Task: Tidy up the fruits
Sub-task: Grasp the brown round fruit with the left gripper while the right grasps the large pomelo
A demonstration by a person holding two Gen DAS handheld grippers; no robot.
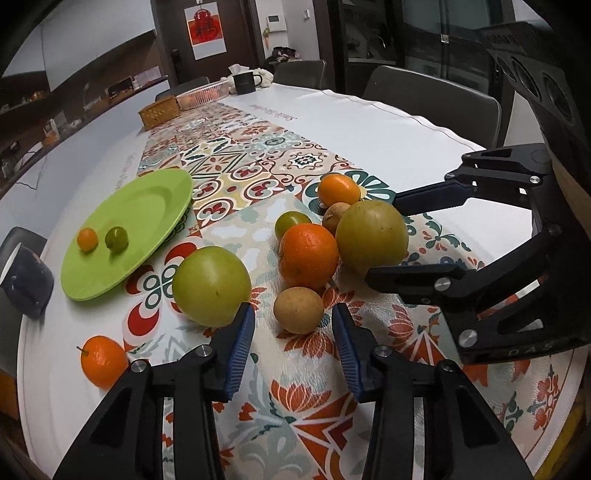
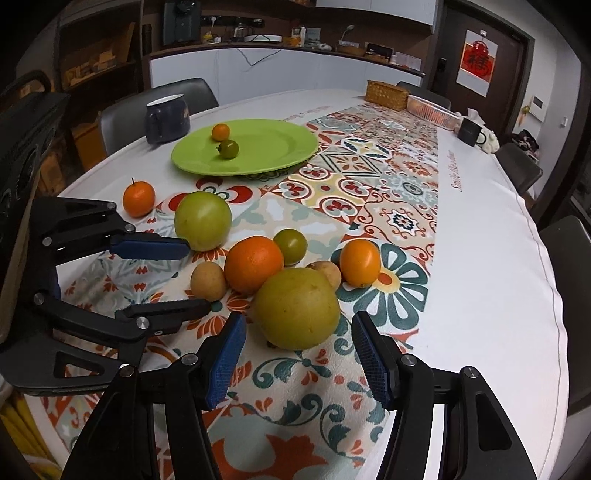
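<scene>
a long table (image 2: 480,229) with a white cloth fills both views, and a patterned runner (image 2: 369,184) of coloured tiles and flowers goes down its middle. dark chairs (image 1: 432,98) stand along the sides. at the far end there are a woven basket (image 2: 387,95), a pink wire tray (image 1: 201,95) and a dark mug (image 1: 244,82). behind, a counter with small things runs along the wall, and a door carries a red paper decoration (image 1: 204,27).

a green plate (image 2: 258,155) lies partly on the runner, and on it are a small orange fruit (image 2: 221,132) and a small green fruit (image 2: 228,148), close together. a dark blue cup (image 2: 166,118) stands just beside the plate.

the other fruits lie on the runner, near the grippers: a big orange (image 1: 308,256), a large yellow-green fruit (image 2: 297,308), a green apple (image 1: 211,286), a brown round fruit (image 1: 298,310), and some smaller ones behind them. a mandarin (image 1: 103,361) with a stem lies apart, on the white cloth.

the left gripper (image 1: 293,330) is low over the runner, its jaws wide apart and holding nothing, with the brown round fruit just in front of the gap. the right gripper (image 2: 298,347) also has its jaws apart and empty, and the large yellow-green fruit sits just ahead between the fingertips, not touching them.
</scene>
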